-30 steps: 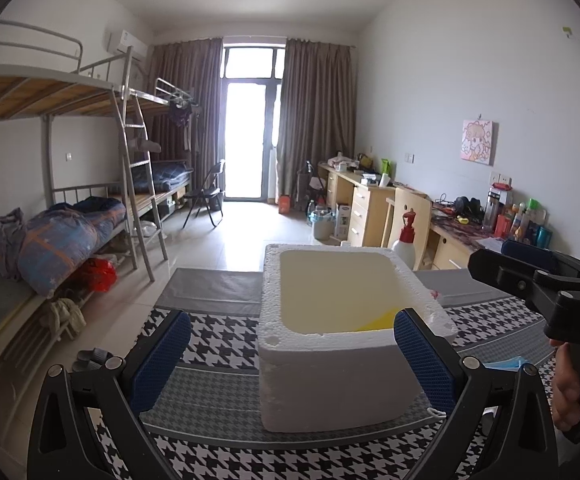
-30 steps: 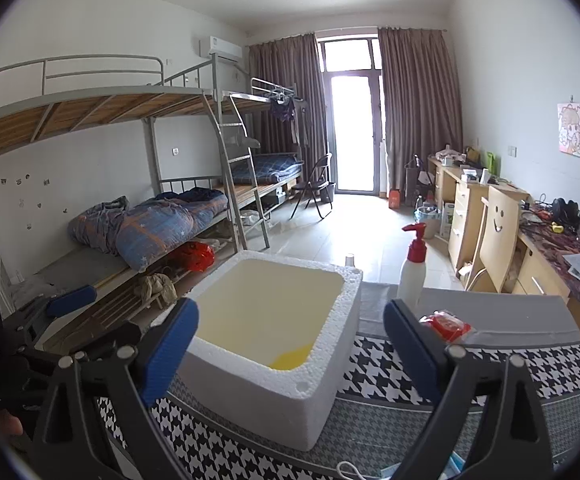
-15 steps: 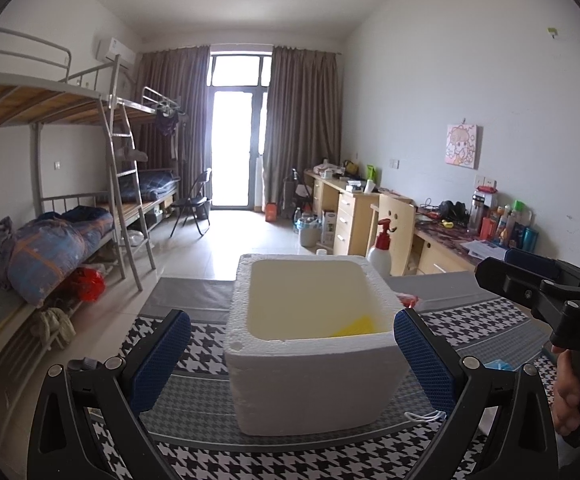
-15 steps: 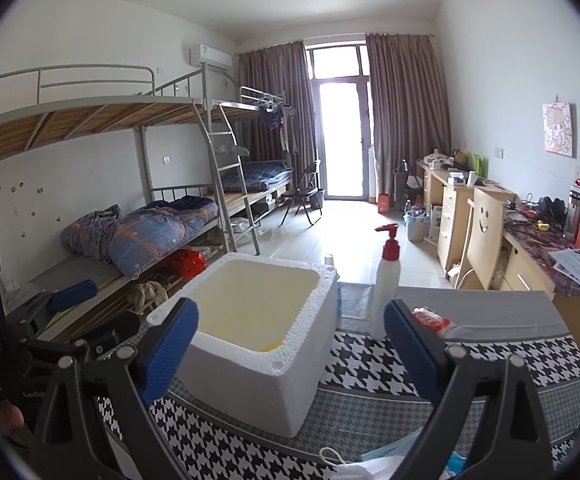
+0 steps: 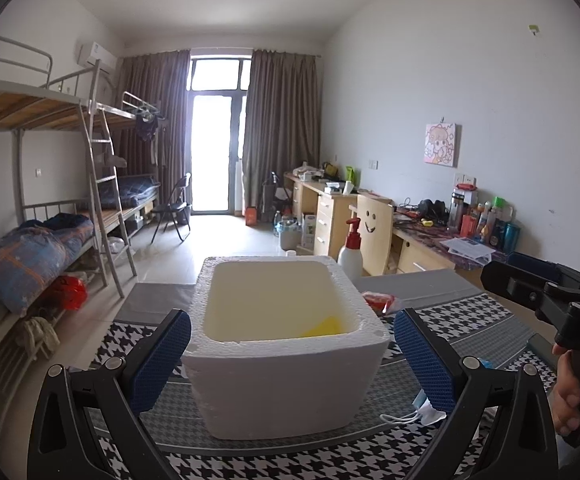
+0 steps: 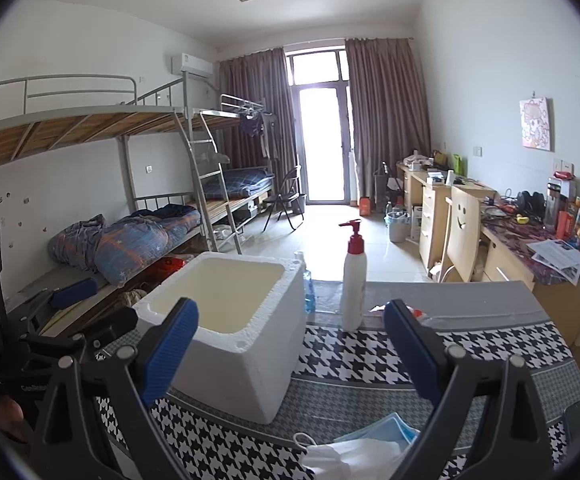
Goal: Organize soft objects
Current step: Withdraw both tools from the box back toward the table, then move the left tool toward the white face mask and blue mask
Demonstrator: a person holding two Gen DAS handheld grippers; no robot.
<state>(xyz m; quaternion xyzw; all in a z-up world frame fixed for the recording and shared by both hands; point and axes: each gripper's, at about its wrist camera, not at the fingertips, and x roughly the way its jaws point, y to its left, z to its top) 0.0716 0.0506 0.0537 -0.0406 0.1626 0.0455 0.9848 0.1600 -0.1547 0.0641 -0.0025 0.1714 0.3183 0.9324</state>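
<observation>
A: What's hard to see around the foam box [image 5: 286,376]?
B: Only a corner of a yellow thing [image 5: 323,326] shows inside it; right of it, a face mask [image 6: 373,438] is cut off by the frame.
A: And the fingers?
B: Left gripper [image 5: 290,360] spread wide, empty, flanking the box. Right gripper [image 6: 293,354] equally wide, holding nothing

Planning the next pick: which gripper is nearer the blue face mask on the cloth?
Right. The right gripper hovers just above the face mask; the left gripper faces the foam box, with the mask off to its right.
</observation>
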